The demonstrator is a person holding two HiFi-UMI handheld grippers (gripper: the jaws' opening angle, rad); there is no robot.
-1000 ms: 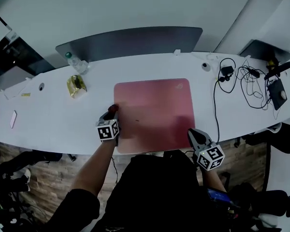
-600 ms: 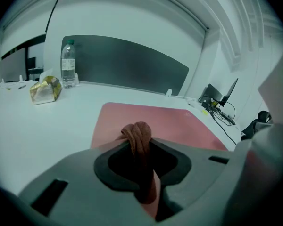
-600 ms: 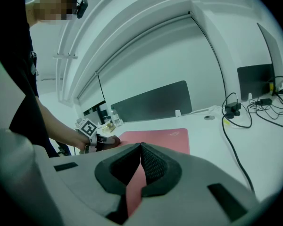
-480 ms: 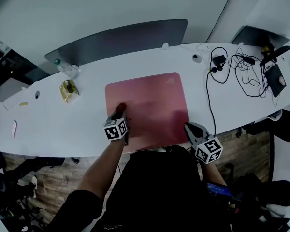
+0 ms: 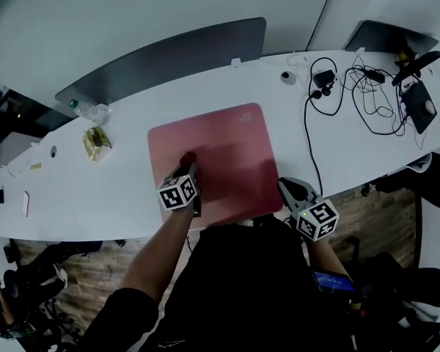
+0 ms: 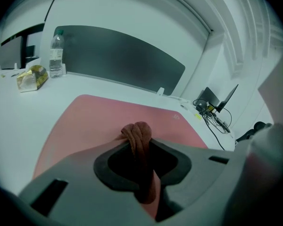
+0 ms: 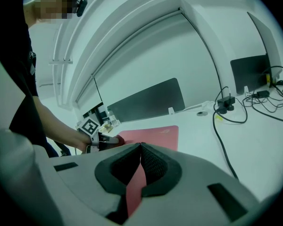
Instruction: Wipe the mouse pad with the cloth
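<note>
Left gripper view: left gripper (image 6: pixel 139 144) fingers pinch twisted cloth (image 6: pixel 136 133) on flat pink mouse pad (image 6: pixel 92 117); right gripper (image 7: pixel 140 148) fingers together.

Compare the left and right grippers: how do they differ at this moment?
The left gripper is shut on the bunched cloth; the right gripper is shut on nothing, fingers together. The left gripper is over the mouse pad; the right gripper sits at its near right corner. Both carry a marker cube.

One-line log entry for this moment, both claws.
left claw: shut on cloth | cloth: on mouse pad | right claw: shut, empty, by mouse pad's near corner
</note>
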